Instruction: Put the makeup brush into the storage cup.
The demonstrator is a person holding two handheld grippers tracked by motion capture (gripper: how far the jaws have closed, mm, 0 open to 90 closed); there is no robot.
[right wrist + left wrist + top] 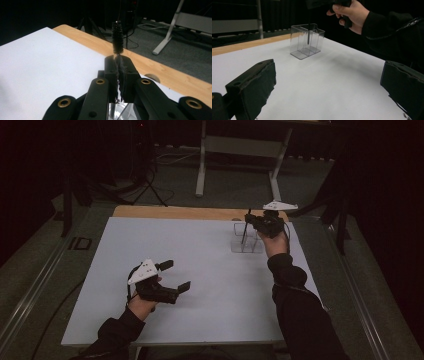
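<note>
- Left gripper (171, 276) sits in the lower left of the high view, low over the white desk (200, 270). Its jaws are spread wide with nothing between them and point toward the middle of the frame.
- The left hand (142, 302) grips it from behind; the dark sleeve comes in from the bottom edge and the forearm slants up and to the right.
- In the left gripper view the two black jaws stand at the lower left and lower right corners, well apart, with bare desk between them.
- Right forearm runs up the right side of the high view, from the lower right to the right hand (274, 242) in the upper right part of the desk.
- Right gripper (251, 220) is held above the box, its grey plate on top, jaws toward the left of the frame.
- Its jaws are pressed together on the brush (117, 40). In the right gripper view the bristle end stands up above the jaws at the frame's centre.
- In the high view the brush stem hangs down from the jaws, slightly tilted, into the box.
- Box (305, 41) is clear plastic with a divider and stands on the desk's far right part, near the wooden edge (175, 212). In the left gripper view it is at upper centre, with the brush's lower end inside.
</note>
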